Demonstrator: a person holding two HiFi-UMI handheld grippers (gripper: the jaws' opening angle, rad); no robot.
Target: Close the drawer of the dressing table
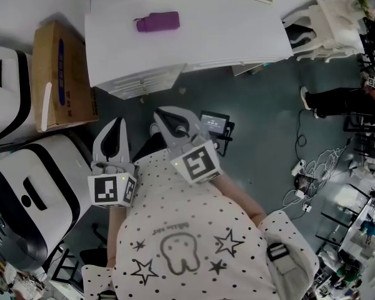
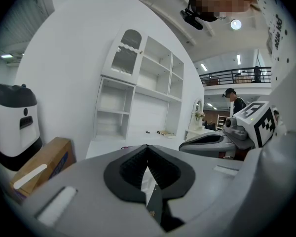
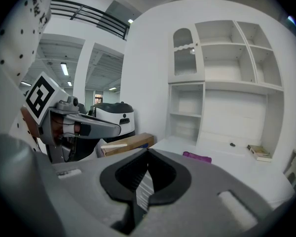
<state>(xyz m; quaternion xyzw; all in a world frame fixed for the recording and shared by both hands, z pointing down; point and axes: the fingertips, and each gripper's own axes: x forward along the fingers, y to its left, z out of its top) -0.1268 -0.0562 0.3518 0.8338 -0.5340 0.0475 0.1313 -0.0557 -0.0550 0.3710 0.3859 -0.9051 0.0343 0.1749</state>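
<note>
The white flat-topped dressing table (image 1: 194, 36) fills the upper centre of the head view. Two rounded white-and-black machines (image 1: 25, 192) and a brown cardboard box (image 1: 59, 74) crowd the left side. The table's white ribbed-front drawer (image 1: 144, 81) shows below its lower-left edge. The drawer's long axis runs along that edge, and its front faces down-frame. Bare dark floor separates it from the left gripper (image 1: 115, 130) and right gripper (image 1: 165, 119), both with jaws together and empty. A small purple pouch (image 1: 157, 22) lies on the tabletop.
</note>
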